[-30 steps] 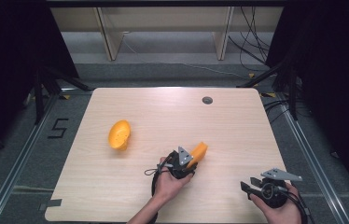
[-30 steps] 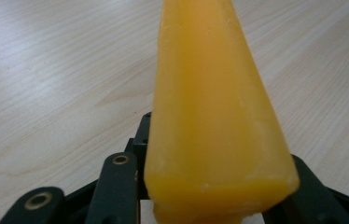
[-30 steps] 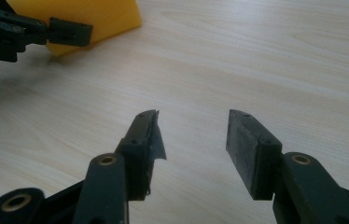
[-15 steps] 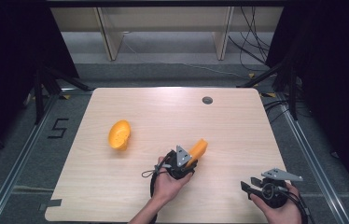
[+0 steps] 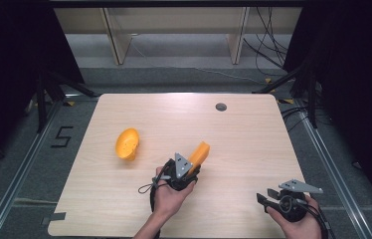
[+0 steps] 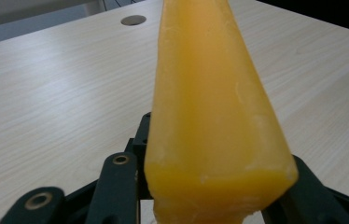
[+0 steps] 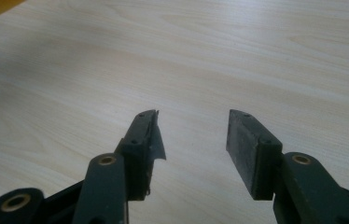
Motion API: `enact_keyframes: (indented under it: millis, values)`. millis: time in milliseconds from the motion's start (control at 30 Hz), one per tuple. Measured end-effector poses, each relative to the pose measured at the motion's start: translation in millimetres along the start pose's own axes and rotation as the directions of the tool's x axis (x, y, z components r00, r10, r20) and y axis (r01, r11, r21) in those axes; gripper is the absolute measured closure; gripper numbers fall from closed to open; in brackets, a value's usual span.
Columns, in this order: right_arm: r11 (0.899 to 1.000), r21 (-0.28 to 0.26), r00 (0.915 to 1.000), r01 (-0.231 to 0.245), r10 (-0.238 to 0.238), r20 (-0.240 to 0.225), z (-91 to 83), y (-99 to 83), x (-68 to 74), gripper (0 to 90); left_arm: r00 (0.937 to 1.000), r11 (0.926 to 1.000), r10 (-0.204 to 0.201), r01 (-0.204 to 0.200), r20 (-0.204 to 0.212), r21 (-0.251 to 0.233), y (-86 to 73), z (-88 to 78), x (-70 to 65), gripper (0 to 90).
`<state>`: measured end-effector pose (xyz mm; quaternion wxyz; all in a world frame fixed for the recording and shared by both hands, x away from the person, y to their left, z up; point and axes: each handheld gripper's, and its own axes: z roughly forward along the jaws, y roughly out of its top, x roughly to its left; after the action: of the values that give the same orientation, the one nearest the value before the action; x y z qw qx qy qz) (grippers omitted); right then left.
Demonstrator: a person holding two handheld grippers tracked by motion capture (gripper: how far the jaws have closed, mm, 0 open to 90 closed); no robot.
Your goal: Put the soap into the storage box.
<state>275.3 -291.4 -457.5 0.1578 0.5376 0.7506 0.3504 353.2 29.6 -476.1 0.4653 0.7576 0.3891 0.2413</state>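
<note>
Orange fills most of what we see between our left tongs (image 5: 186,172): a long wedge of orange flesh (image 6: 210,116), something like a slice of melon or papaya, is clamped by its broad end with the jaws closed against its sides, and its narrow end points away over the pale wooden desk (image 5: 253,144). Nearest to us on the right, our right tongs (image 7: 192,133) sit low at the near right corner of the desk with the jaws parted and nothing between them, the bare wood showing through the gap. We judge the pick-up of the wedge done, since it is gripped and appears raised off the surface near the middle of the desk; where it should go is not settled by what we see, so the carrying and setting down remain. Farther off to the left, well apart from the wedge, lies a rounded orange piece (image 5: 127,144), untouched. Beyond it is a small dark hole (image 5: 221,106) near the far edge. Compared with a second ago, little differs: the wedge and left tongs have barely shifted, and the right tongs have stayed put.
</note>
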Motion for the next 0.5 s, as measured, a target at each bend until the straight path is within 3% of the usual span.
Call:
enact_keyframes:
  millis: [200, 500]
  values:
    - [1.0, 0.001, 1.0, 0.001, -0.001, 0.002, -0.7, -0.1, 0.4, 53.3, 0.9984, 0.9988, -0.041, 0.039, -0.04, -0.03, 1.8, -11.5, 12.4, 60.4]
    - [1.0, -0.002, 1.0, 0.001, -0.001, -0.003, 0.0, 0.1, 0.1, 53.3, 0.9917, 0.9954, -0.071, 0.064, -0.107, -0.072, 4.9, -28.9, 30.0, 60.4]
